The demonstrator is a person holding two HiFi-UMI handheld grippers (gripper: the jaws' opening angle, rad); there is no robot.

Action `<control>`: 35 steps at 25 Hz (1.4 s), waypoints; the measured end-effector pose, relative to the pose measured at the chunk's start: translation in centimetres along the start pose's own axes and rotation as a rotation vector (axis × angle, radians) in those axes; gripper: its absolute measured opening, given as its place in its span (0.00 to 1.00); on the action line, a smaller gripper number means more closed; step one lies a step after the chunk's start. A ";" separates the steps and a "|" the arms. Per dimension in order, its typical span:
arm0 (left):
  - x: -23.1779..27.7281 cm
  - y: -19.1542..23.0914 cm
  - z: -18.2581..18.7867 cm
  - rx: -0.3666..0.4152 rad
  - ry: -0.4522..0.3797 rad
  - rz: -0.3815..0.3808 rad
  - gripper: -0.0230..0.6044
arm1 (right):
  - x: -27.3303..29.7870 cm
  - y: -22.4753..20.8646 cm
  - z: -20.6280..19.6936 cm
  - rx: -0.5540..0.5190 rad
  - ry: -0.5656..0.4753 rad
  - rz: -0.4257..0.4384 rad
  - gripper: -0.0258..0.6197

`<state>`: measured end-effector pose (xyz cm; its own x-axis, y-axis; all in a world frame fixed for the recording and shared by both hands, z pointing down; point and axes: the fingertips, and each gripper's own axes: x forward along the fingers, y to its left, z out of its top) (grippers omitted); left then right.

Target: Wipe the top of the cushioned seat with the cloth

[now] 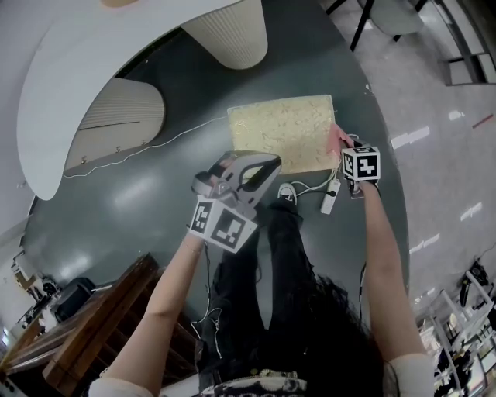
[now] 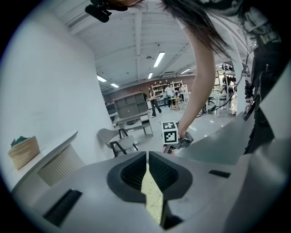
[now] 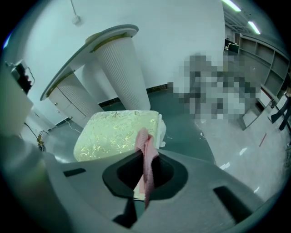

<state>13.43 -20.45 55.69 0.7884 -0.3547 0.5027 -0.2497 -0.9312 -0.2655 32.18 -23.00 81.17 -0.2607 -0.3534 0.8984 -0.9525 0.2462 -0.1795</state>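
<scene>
The cushioned seat is a yellowish patterned rectangle on the dark green floor; it also fills the middle of the right gripper view. My right gripper is at the seat's right edge, shut on a pink cloth that hangs from between its jaws. My left gripper hovers over the seat's near edge, shut with nothing in it. Only a sliver of the seat shows through the thin slit between its jaws. The right gripper's marker cube is in view beyond.
A white curved counter on ribbed bases stands behind the seat. A white power strip and cables lie on the floor beside my shoe. Wooden furniture is at lower left, and a chair at the top right.
</scene>
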 end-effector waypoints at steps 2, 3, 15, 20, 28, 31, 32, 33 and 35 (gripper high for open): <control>-0.5 -0.1 -0.1 -0.005 0.002 0.006 0.06 | -0.4 1.8 0.2 -0.021 -0.016 0.032 0.05; -0.8 -0.2 -0.2 -0.008 0.004 0.008 0.06 | -0.5 2.8 0.1 -0.034 -0.021 0.050 0.05; -6.3 -0.2 -4.2 -0.063 0.053 0.087 0.06 | 2.3 17.8 -1.1 -0.167 0.012 0.253 0.05; -9.2 -0.2 -6.4 -0.096 0.069 0.124 0.06 | 3.6 23.7 -1.4 -0.221 0.036 0.310 0.05; -12.6 0.0 -9.3 -0.129 0.083 0.158 0.06 | 5.4 29.7 -1.6 -0.276 0.068 0.349 0.05; -13.5 0.0 -9.7 -0.134 0.084 0.163 0.06 | 6.0 30.5 -2.0 -0.290 0.083 0.346 0.05; -13.7 0.0 -9.9 -0.133 0.086 0.162 0.06 | 6.2 30.6 -2.1 -0.291 0.087 0.345 0.05; -13.9 0.0 -10.0 -0.131 0.089 0.160 0.06 | 6.3 30.7 -2.3 -0.289 0.091 0.343 0.05; -14.2 -0.1 -10.2 -0.127 0.091 0.154 0.06 | 6.5 30.5 -2.5 -0.281 0.095 0.337 0.05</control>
<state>-3.49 -16.17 57.00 0.6829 -0.4942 0.5380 -0.4363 -0.8666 -0.2422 1.78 -15.52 82.58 -0.5206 -0.1304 0.8438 -0.7338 0.5736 -0.3641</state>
